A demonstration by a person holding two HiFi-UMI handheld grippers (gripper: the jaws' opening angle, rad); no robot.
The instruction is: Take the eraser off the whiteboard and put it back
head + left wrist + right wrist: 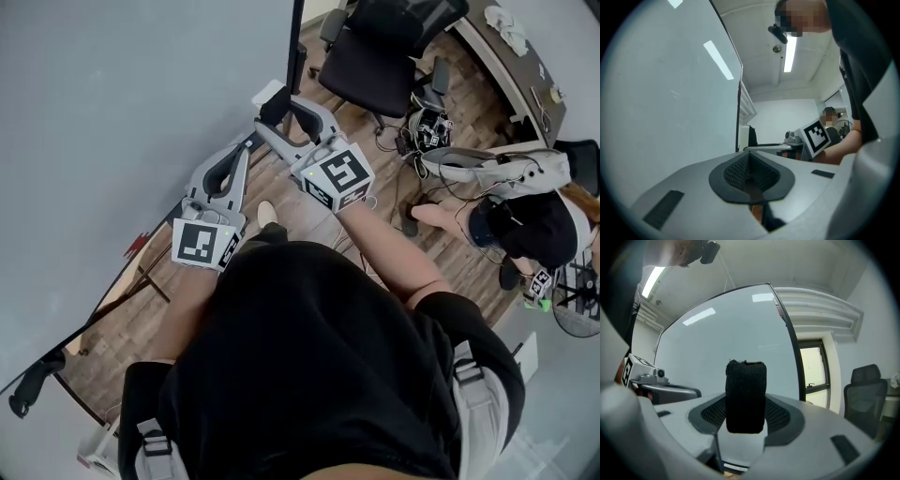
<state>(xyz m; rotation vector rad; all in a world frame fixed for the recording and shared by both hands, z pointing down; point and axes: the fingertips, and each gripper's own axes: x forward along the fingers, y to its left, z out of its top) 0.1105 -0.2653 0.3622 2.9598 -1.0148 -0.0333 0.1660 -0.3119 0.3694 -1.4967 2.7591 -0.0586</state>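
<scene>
Eraser in right gripper (lower end hidden)

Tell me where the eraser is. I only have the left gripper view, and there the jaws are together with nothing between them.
Observer: The right hand-held gripper is shut on the eraser, whose black felt end sticks out past the pads.
Operator: Is it on the whiteboard?
Observer: In the head view it is held close in front of the whiteboard, near the board's dark edge. I cannot tell whether they touch.
Operator: Where does my gripper sit?
Observer: The left hand-held gripper is beside the right one, nearer the person's body.
</scene>
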